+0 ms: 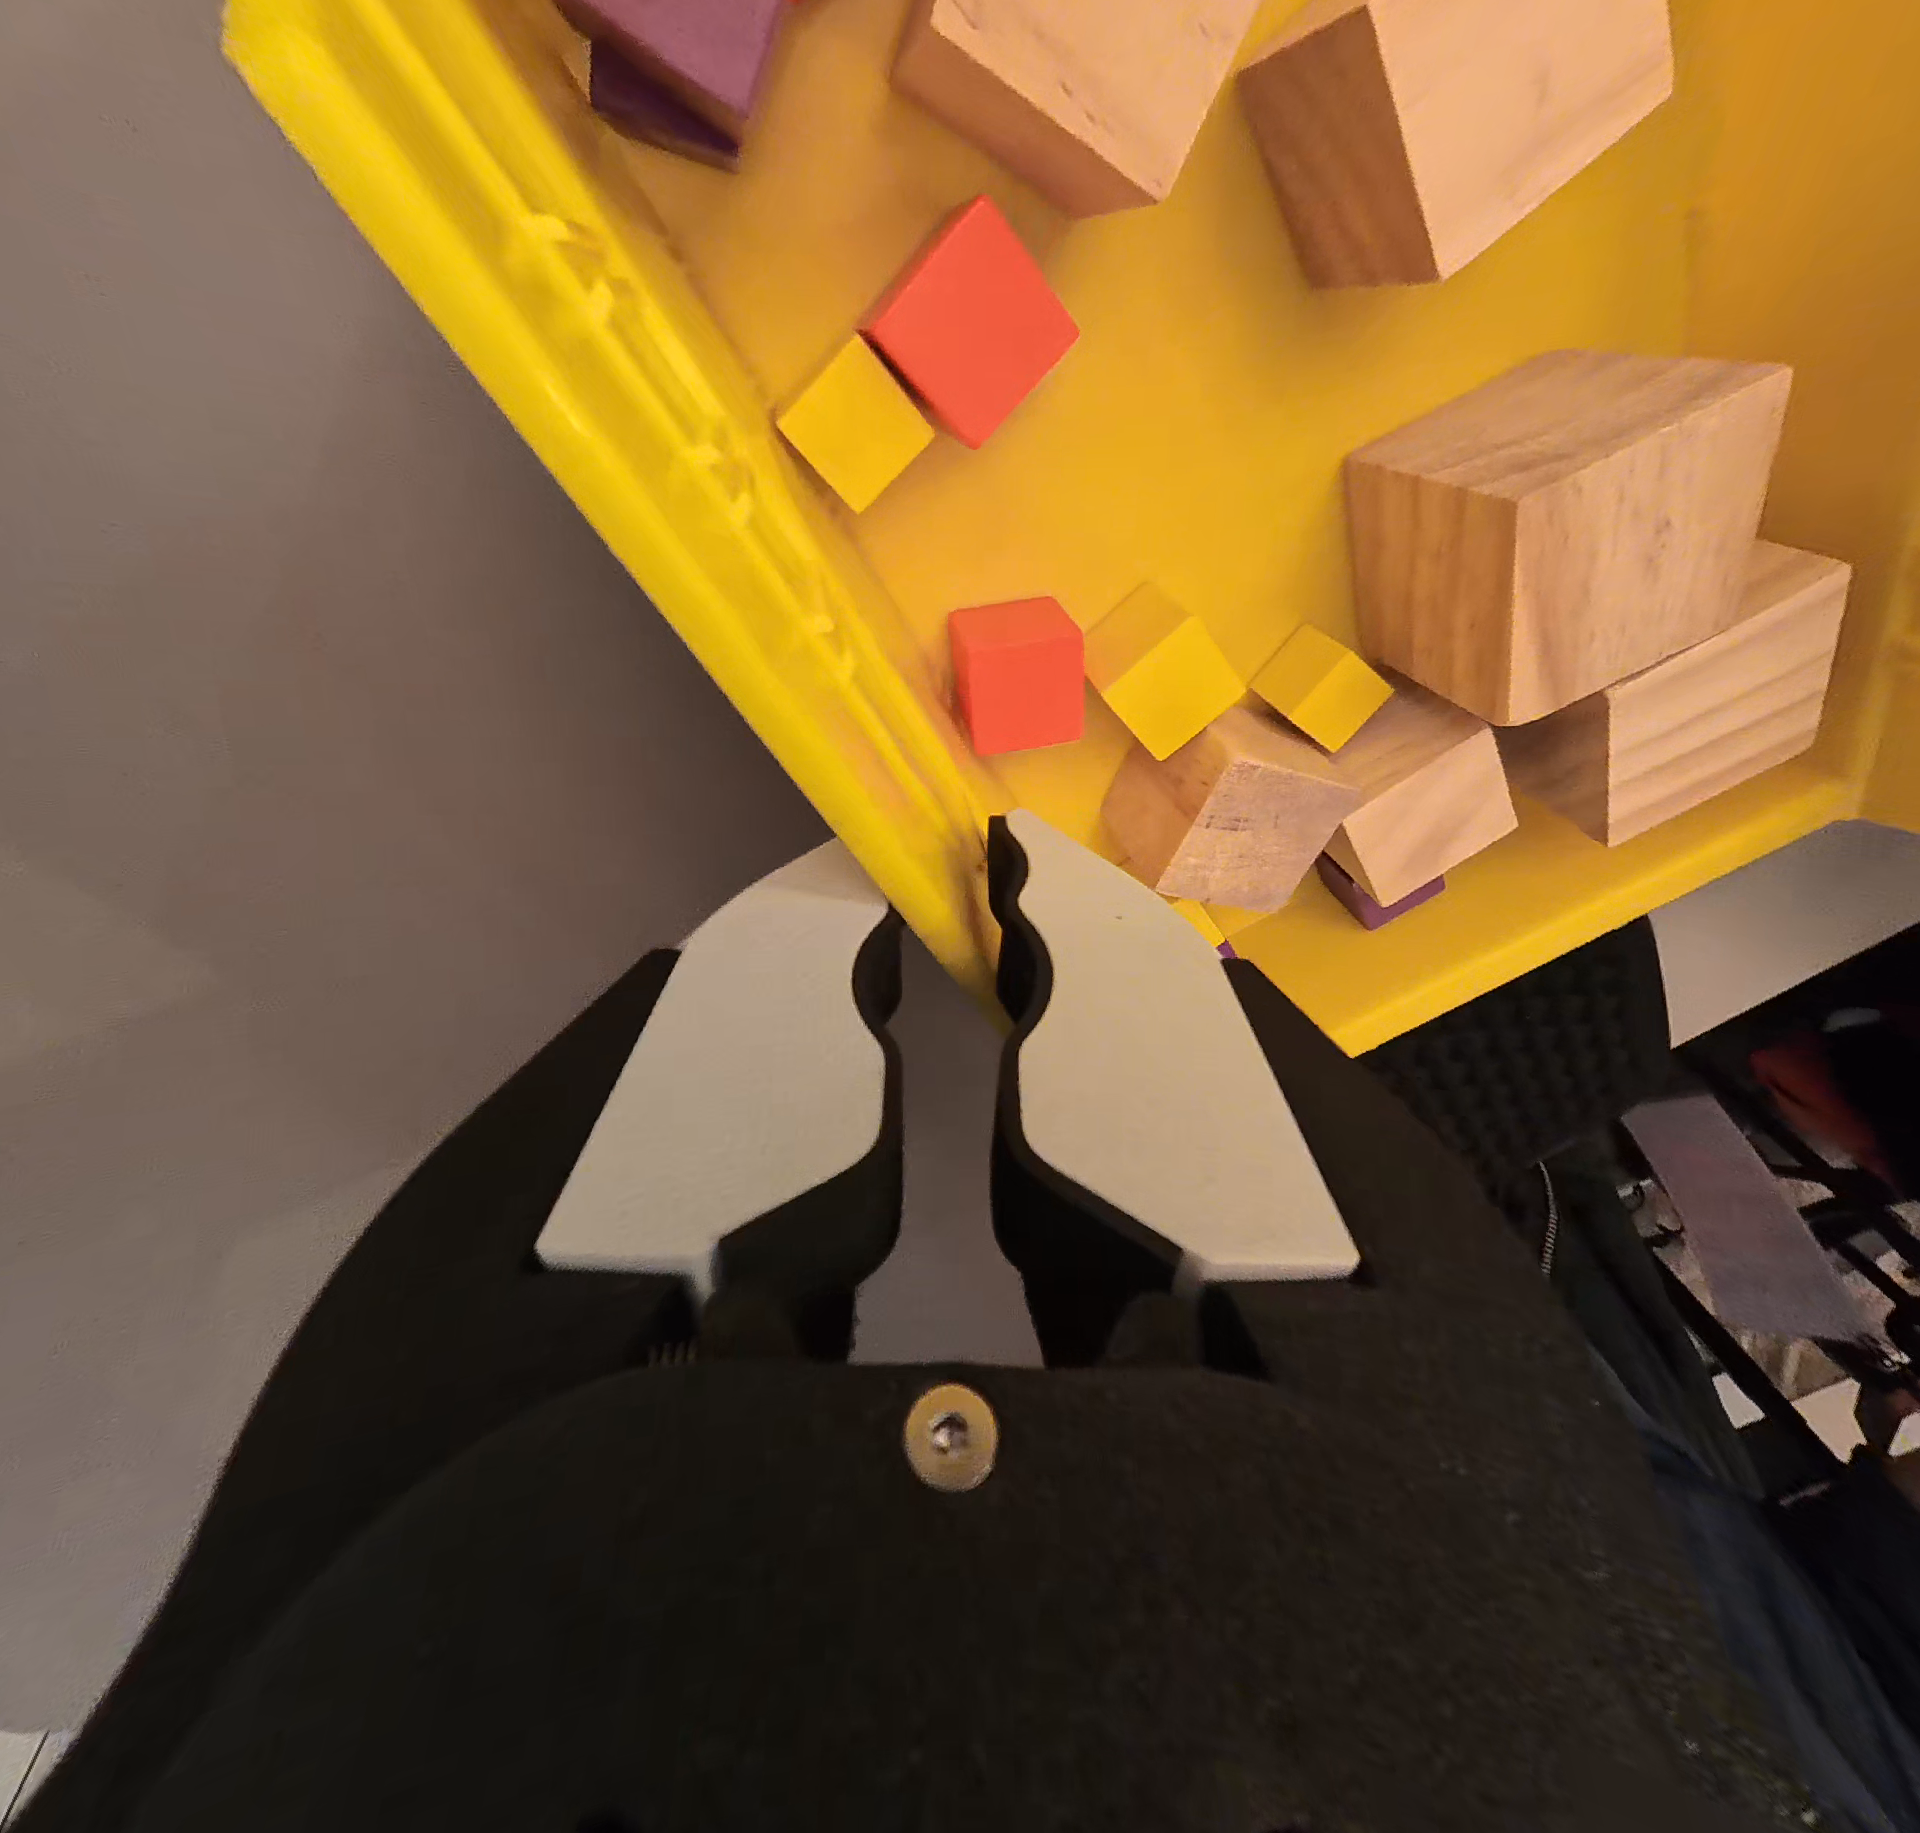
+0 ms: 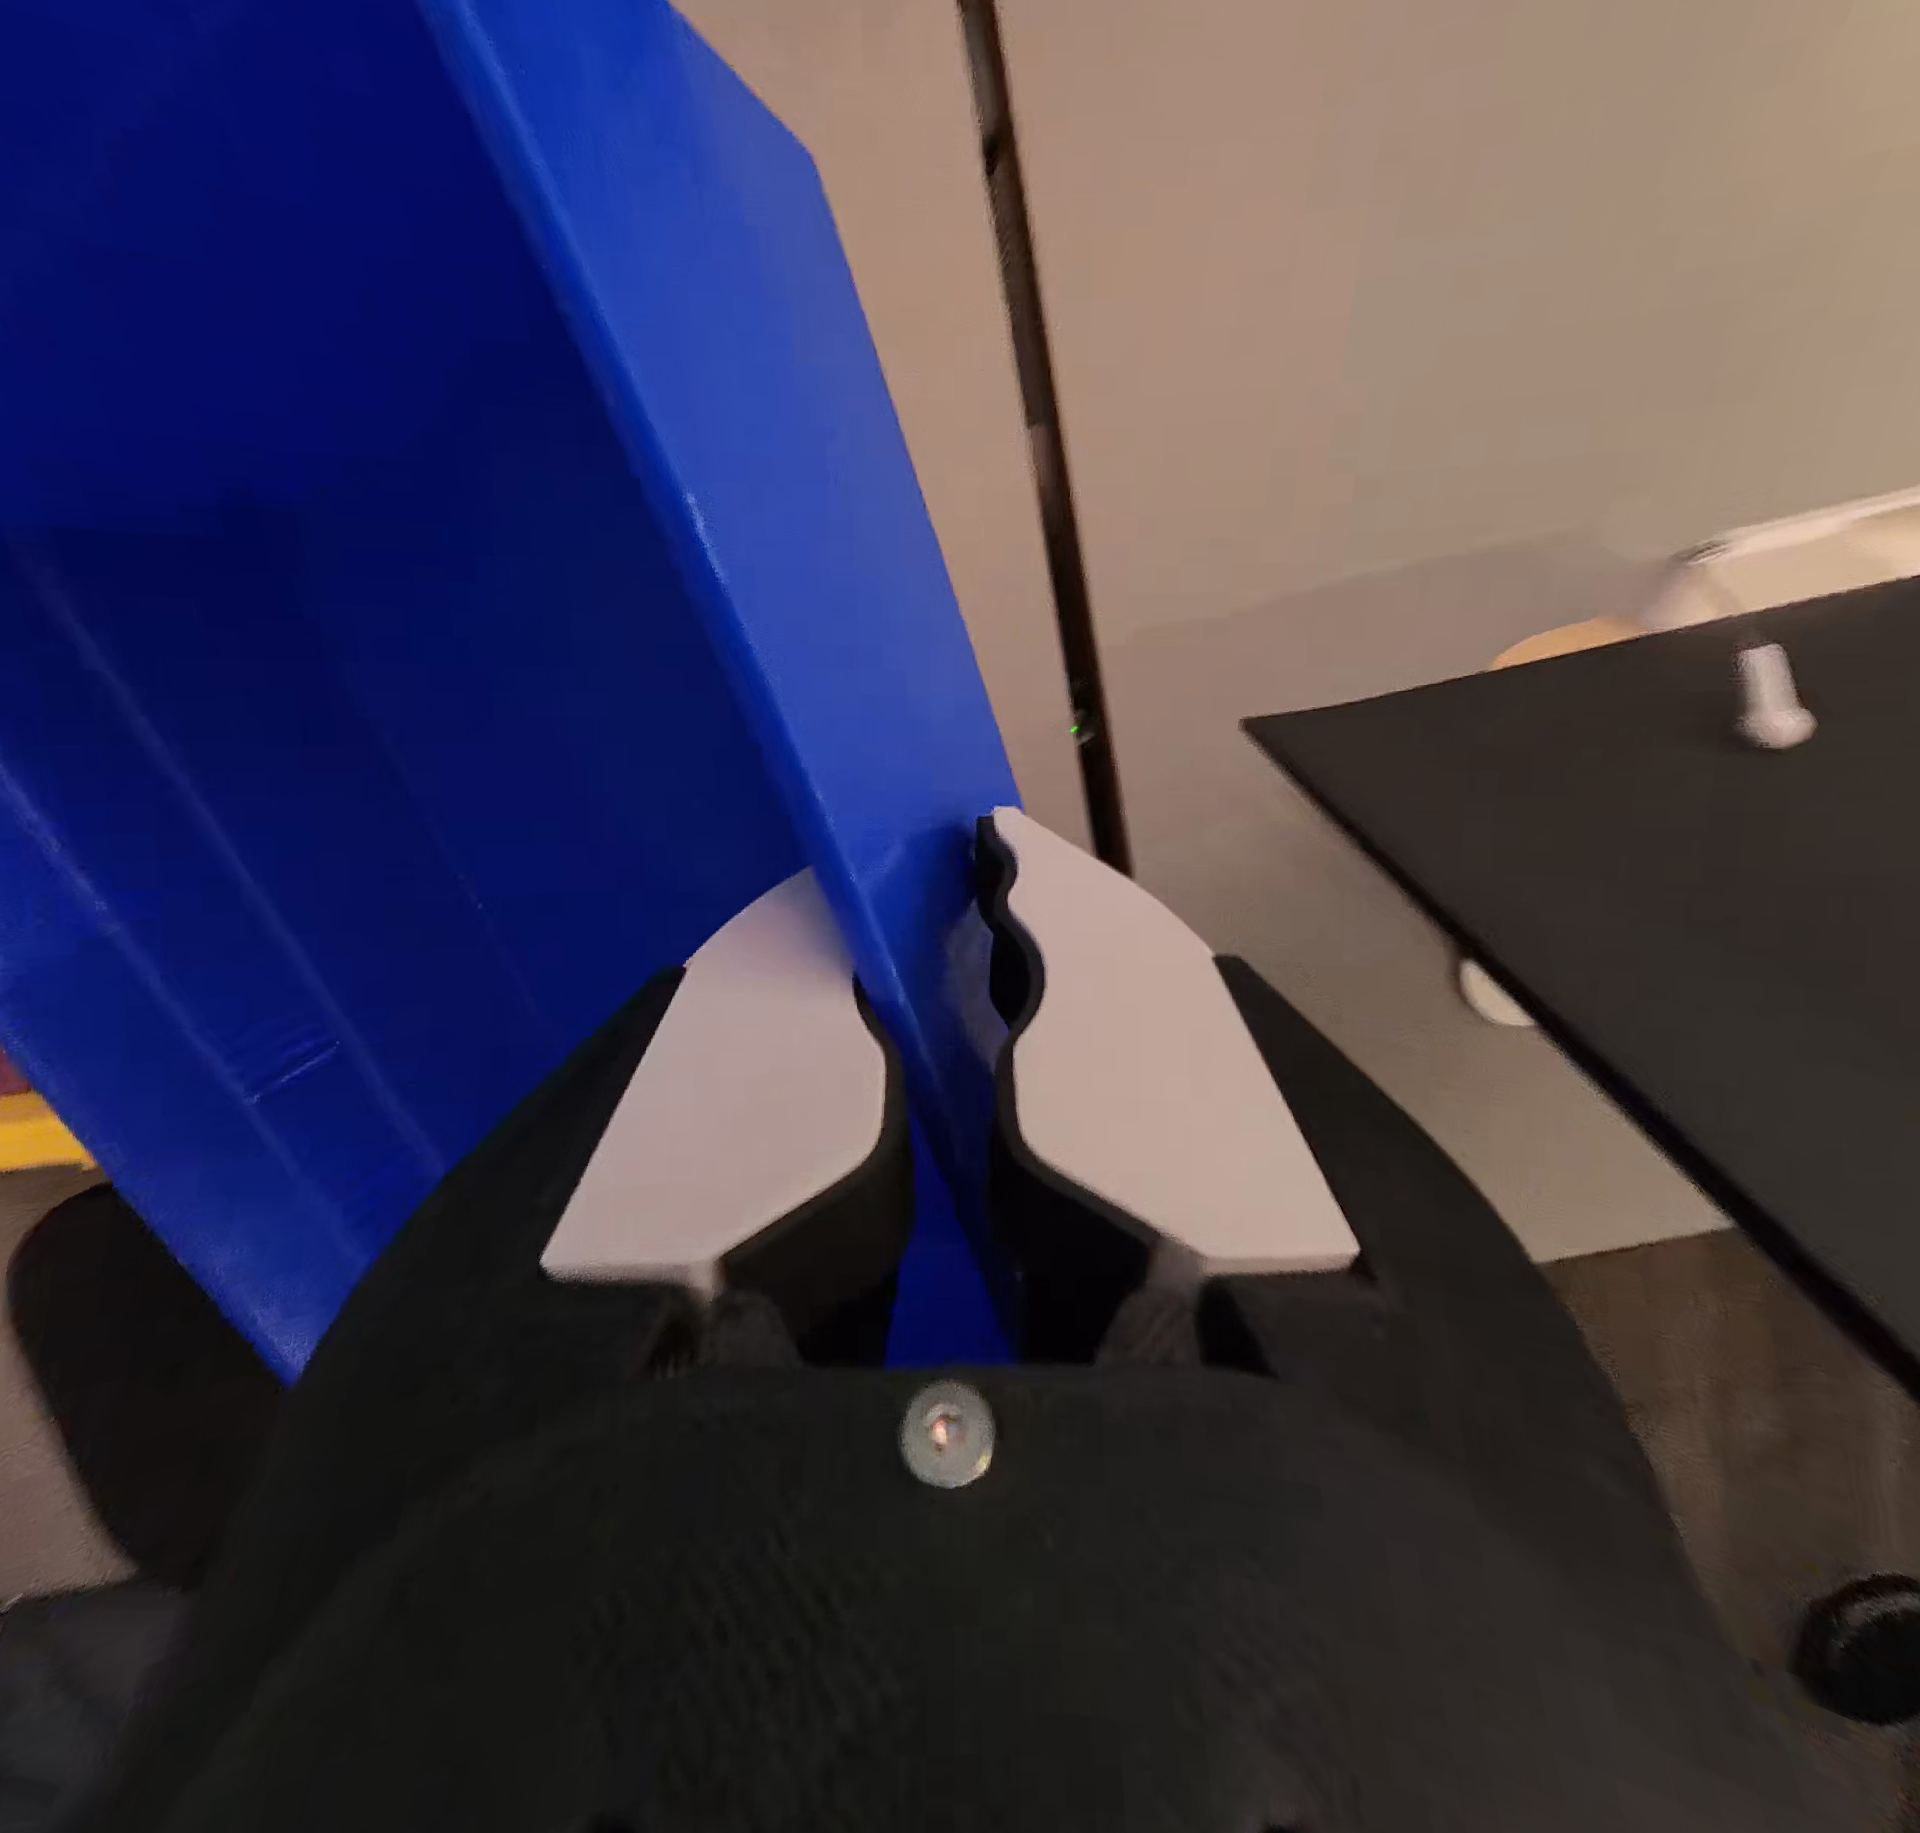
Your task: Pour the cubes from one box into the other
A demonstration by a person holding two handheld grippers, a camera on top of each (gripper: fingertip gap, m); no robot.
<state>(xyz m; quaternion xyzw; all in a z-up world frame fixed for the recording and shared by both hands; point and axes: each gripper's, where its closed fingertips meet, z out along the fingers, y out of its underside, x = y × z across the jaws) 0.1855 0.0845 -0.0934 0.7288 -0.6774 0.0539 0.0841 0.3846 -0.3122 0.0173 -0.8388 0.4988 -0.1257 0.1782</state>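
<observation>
Cubes sit loose in the yellow box (image 1: 1226, 495): six plain wood blocks (image 1: 1538, 536), three small yellow cubes (image 1: 1174, 682), two red cubes (image 1: 971, 323), one purple block (image 1: 675, 7) counted, with more partly hidden. Left gripper (image 1: 940, 936) pinches the yellow box's rim, which runs diagonally away. Right gripper (image 2: 925, 952) clamps the blue box (image 2: 416, 536) wall, tipped on end, long axis up.

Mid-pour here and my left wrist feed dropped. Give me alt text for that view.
The left gripper is clamped on the rim of a tilted yellow box, one finger inside and one outside. Inside lie loose cubes: large plain wooden blocks, small red cubes, small yellow cubes and a purple block. A grey wall lies beyond.
</observation>
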